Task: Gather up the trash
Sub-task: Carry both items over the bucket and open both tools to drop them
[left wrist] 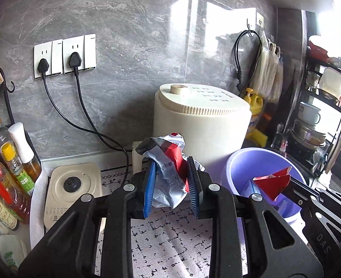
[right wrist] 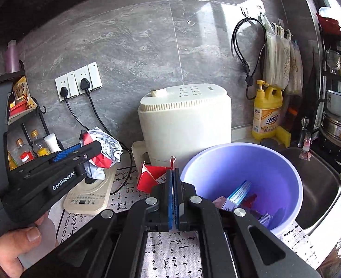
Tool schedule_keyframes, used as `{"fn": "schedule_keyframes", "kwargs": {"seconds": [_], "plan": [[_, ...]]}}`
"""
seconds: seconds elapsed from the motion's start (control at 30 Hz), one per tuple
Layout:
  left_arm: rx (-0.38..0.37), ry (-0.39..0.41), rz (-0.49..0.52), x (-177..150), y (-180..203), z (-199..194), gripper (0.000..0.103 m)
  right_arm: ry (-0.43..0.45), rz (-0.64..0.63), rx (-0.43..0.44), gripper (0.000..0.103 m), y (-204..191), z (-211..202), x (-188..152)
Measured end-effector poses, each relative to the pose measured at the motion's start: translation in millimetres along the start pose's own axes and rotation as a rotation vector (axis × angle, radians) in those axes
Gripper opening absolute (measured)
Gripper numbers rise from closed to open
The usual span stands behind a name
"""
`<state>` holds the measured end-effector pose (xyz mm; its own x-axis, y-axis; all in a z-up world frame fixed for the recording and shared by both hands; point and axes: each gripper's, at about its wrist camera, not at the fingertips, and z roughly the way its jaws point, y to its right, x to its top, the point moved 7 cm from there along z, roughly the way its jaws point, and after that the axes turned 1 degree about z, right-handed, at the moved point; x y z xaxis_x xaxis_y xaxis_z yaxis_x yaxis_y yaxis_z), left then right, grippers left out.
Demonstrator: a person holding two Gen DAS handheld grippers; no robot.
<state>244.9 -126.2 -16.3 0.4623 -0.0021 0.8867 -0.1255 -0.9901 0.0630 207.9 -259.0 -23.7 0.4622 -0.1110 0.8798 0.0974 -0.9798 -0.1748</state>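
Observation:
My left gripper (left wrist: 170, 165) is shut on a crumpled grey, white and red wrapper (left wrist: 170, 180), which bulges out above its blue pads. From the right wrist view the same left gripper (right wrist: 94, 149) and wrapper (right wrist: 105, 149) hang at the left, above the counter. Pads pressed together, my right gripper (right wrist: 174, 173) is shut on the thin flap of a torn red carton (right wrist: 150, 177); this right gripper (left wrist: 290, 181) holds the red carton (left wrist: 275, 183) over the rim of a purple bucket (left wrist: 237, 164). The purple bucket (right wrist: 286, 162) holds a blue-and-white box (right wrist: 239, 194) and other scraps.
A cream appliance (right wrist: 184, 125) stands behind the bucket, a cream cooker base (right wrist: 89, 194) at the left, with cords running to wall sockets (left wrist: 65, 56). Oil bottles (left wrist: 10, 157) fill a left rack. At the right are a yellow detergent bottle (right wrist: 266, 113), sink (right wrist: 319, 180) and dish rack (left wrist: 323, 115).

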Motion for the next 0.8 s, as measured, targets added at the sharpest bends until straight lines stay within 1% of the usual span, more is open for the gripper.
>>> {"fn": "schedule_keyframes", "kwargs": {"seconds": [0.1, 0.13, 0.2, 0.23, 0.27, 0.3, 0.33, 0.67, 0.73, 0.77, 0.8], "plan": [[-0.042, 0.004, 0.021, 2.3, 18.5, 1.2, 0.026, 0.02, 0.027, -0.054, 0.003, 20.4, -8.4, 4.7], [-0.055, 0.005, 0.028, 3.0, 24.3, 1.7, 0.026, 0.021, 0.036, -0.07, 0.006, 27.0, -10.2, 5.4], [-0.08, 0.008, 0.04, 4.5, 34.8, 2.7, 0.026, 0.014, 0.059, -0.112, 0.006, 41.3, -11.8, 5.7], [-0.09, 0.01, 0.046, 5.1, 39.9, 3.1, 0.026, 0.01, 0.068, -0.124, 0.019, 47.7, -12.8, 5.0], [-0.102, 0.01, 0.051, 5.5, 44.9, 3.5, 0.026, 0.016, 0.082, -0.134, 0.042, 54.0, -15.4, 4.3], [-0.112, 0.009, 0.055, 5.9, 49.1, 4.5, 0.026, 0.029, 0.097, -0.151, 0.05, 60.2, -19.8, 3.8], [-0.121, 0.009, 0.058, 6.3, 53.0, 5.5, 0.026, 0.039, 0.104, -0.166, 0.052, 65.4, -23.6, 3.5], [-0.227, -0.017, 0.096, 3.4, 100.2, 17.1, 0.026, 0.035, 0.155, -0.249, 0.052, 105.6, -46.8, -8.3], [-0.259, -0.039, 0.105, 0.7, 111.1, 21.0, 0.029, 0.038, 0.164, -0.264, 0.052, 112.3, -51.6, -9.7], [-0.273, -0.05, 0.107, -0.7, 115.3, 22.4, 0.032, 0.039, 0.169, -0.271, 0.052, 115.7, -54.2, -10.9], [-0.286, -0.055, 0.108, -1.7, 119.1, 23.1, 0.037, 0.038, 0.173, -0.277, 0.052, 119.4, -55.8, -12.1]]}}
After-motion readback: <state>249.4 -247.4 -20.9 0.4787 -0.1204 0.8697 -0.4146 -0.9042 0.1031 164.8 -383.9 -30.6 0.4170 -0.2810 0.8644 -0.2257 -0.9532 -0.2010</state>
